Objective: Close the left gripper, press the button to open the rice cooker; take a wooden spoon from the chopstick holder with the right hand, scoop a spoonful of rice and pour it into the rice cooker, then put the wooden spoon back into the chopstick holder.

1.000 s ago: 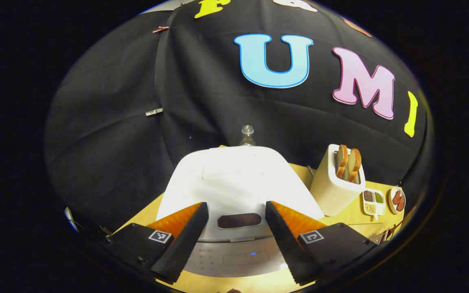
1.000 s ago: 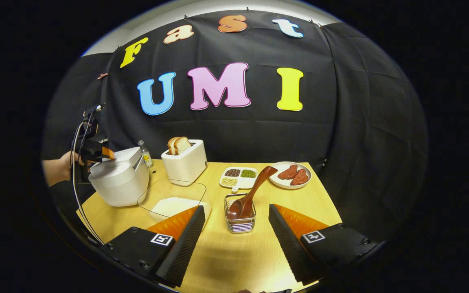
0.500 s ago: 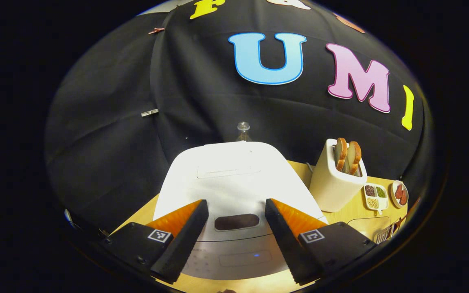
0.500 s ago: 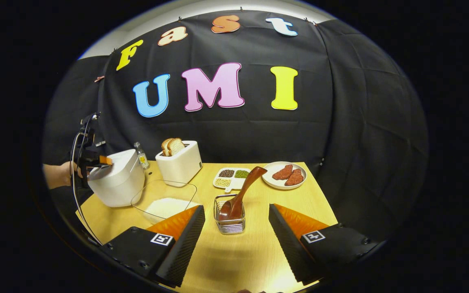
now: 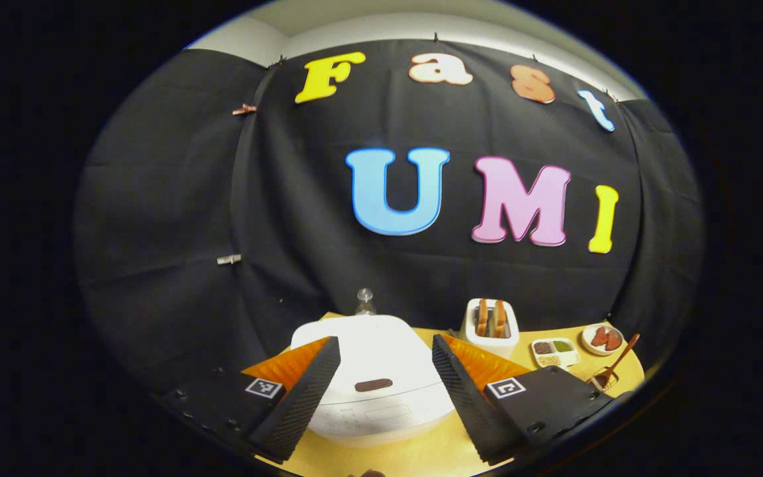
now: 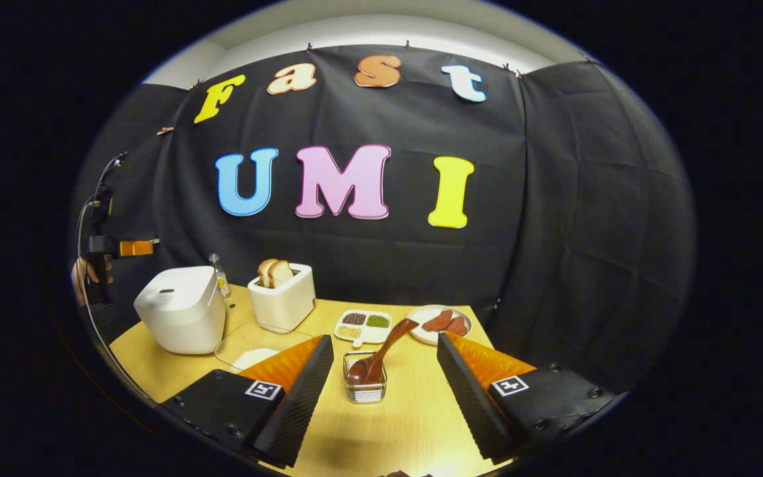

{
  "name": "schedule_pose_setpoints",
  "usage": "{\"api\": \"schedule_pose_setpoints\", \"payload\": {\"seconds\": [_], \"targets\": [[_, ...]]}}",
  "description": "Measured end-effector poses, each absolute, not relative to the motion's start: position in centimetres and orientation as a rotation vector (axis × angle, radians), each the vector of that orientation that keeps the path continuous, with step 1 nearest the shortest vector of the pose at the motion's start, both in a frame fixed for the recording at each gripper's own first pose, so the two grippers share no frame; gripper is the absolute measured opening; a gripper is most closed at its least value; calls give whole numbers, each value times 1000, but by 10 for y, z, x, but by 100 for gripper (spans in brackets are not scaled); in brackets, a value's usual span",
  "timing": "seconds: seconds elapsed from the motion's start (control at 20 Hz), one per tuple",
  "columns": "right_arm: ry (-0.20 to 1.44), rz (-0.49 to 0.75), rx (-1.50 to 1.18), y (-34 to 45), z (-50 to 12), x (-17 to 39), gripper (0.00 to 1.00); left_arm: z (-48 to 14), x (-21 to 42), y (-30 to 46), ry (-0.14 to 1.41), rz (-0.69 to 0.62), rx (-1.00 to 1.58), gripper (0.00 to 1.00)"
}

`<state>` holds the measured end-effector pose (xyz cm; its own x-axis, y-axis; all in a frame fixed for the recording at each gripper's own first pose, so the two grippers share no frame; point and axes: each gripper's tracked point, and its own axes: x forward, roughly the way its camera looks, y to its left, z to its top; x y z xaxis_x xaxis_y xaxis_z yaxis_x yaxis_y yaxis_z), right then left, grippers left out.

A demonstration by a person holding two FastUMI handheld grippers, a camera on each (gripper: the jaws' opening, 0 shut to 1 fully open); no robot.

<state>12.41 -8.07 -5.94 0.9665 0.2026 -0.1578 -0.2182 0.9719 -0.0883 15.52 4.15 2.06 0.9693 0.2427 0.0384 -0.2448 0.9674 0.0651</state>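
**Both grippers spread, rice cooker lid down, spoon in its holder**

The white, rounded rice cooker (image 5: 371,371) sits on the pale wooden table (image 5: 434,454) with its lid down; the dark oval button (image 5: 373,384) on the lid's front edge is untouched. In the left gripper view, the left gripper (image 5: 386,387) hangs above and in front of the cooker, its fingers spread wide with the button showing in the gap between them, nothing held. In the right gripper view the same gripper (image 6: 131,248) shows above the cooker (image 6: 179,317), clear of the lid, with a hand (image 6: 83,278) behind it.

Right of the cooker stands a white toaster (image 6: 282,301) with two bread slices in its slots, and behind the cooker a small clear bottle (image 6: 218,275). In front of the toaster, beside the cooker, lies a clear glass dish (image 6: 255,341) of white rice (partly hidden by a finger, so its fill level is hard to judge). Farther right from the cooker are a white divided tray of grains (image 6: 363,324) and a white plate with reddish meat slices (image 6: 438,322).

The right gripper (image 6: 385,391) has its fingers wide apart, empty, with the wire-mesh chopstick holder (image 6: 365,385) between them. The dark brown wooden spoon (image 6: 381,354) rests bowl-down in that holder, its handle leaning away from the cooker.
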Motion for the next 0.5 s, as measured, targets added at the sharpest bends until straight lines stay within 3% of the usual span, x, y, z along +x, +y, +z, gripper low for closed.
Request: {"api": "schedule_pose_setpoints", "payload": {"seconds": [0.3,0.5], "targets": [[70,153,-10,-63,-8,73,98,56,43,18,-139,159,-18,96],[35,91,41,-74,4,21,98,27,-24,29,-120,191,-20,95]]}}
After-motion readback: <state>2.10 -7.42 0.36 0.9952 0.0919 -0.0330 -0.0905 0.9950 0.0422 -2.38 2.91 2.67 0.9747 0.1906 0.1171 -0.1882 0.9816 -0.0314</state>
